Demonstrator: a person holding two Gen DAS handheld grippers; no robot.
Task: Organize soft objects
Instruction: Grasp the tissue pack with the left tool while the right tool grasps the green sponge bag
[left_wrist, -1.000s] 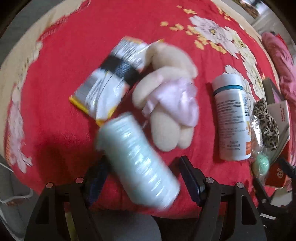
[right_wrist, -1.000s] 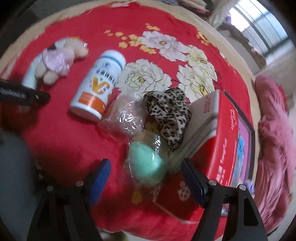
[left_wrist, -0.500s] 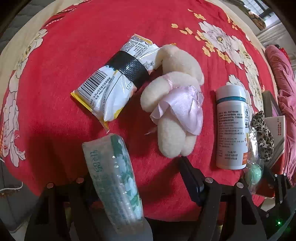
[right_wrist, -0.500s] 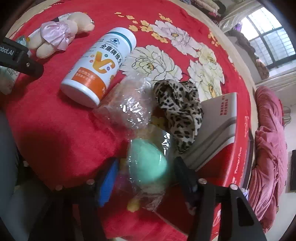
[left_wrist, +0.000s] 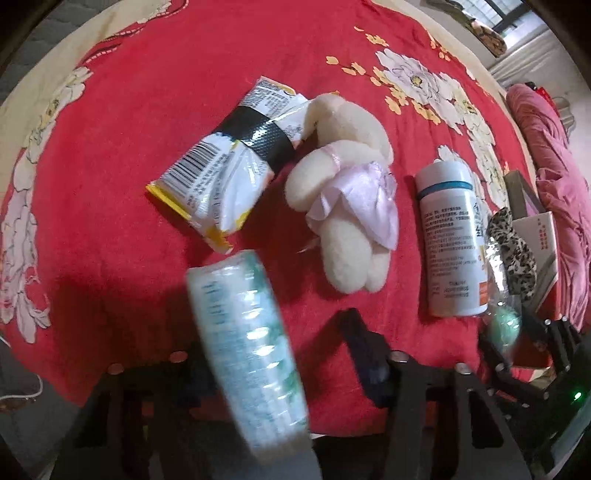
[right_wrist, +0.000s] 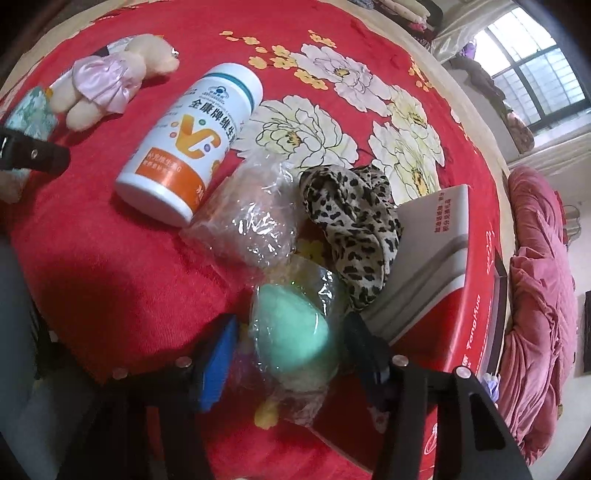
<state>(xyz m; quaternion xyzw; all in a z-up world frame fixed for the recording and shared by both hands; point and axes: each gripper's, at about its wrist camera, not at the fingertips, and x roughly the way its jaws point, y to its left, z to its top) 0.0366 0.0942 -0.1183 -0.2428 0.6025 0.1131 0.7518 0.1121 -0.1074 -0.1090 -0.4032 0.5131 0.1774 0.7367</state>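
My left gripper (left_wrist: 284, 354) is open. A pale green tissue pack (left_wrist: 247, 347) lies tilted and blurred over its left finger, at the red blanket's near edge. Beyond it lie a cream plush bear in a pink dress (left_wrist: 347, 206) and a crumpled snack bag (left_wrist: 229, 166). My right gripper (right_wrist: 291, 347) stands around a green sponge in clear wrap (right_wrist: 295, 332); its fingers are close on both sides. The bear (right_wrist: 110, 81) and tissue pack (right_wrist: 33, 114) show at far left in the right wrist view.
A white vitamin bottle (right_wrist: 192, 144) lies on its side on the blanket (right_wrist: 92, 258). A wrapped pinkish sponge (right_wrist: 247, 221), a leopard-print scrunchie (right_wrist: 354, 225) and a red and white box (right_wrist: 436, 266) sit beside the green sponge. A pink quilt (right_wrist: 543, 295) lies at right.
The tissue pack dropped out of my left gripper's grip and now lies loose and blurred by the left finger. My right gripper moved forward until its fingers flank the green sponge.
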